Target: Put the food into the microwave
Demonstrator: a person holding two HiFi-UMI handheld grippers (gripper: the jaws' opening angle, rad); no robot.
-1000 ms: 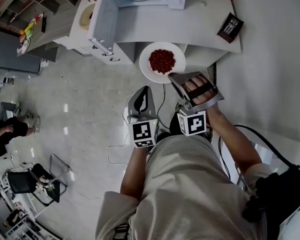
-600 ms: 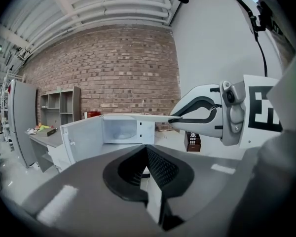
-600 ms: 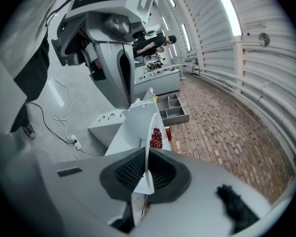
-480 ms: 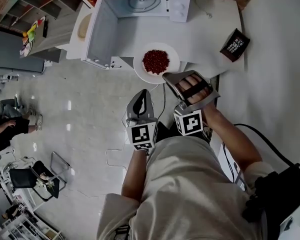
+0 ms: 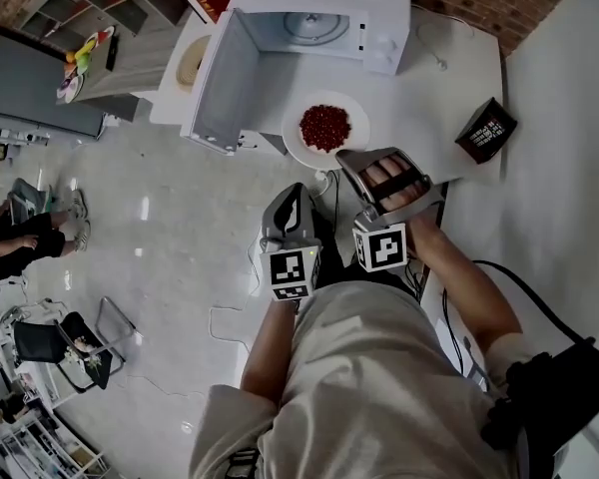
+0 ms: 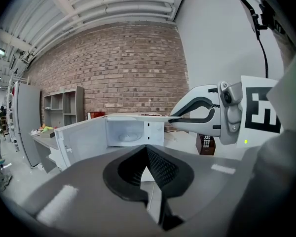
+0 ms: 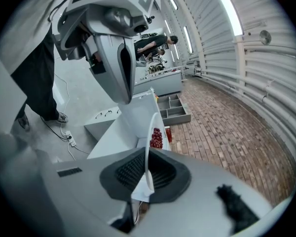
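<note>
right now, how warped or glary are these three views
Head view: fisheye bend, small glare spots on the floor. Left gripper view: dark round border, brick wall bows. Right gripper view: scene lies sideways, strip light blown out.

**Tally at the table**

One table [image 5: 434,73]. One microwave [image 5: 324,8] with one door [image 5: 220,78]. One plate [image 5: 298,136] carrying one heap of red food [image 5: 324,126], its pieces too small to count. One black box [image 5: 489,130]. Two grippers: left gripper [image 5: 288,200], right gripper [image 5: 347,158].
</note>
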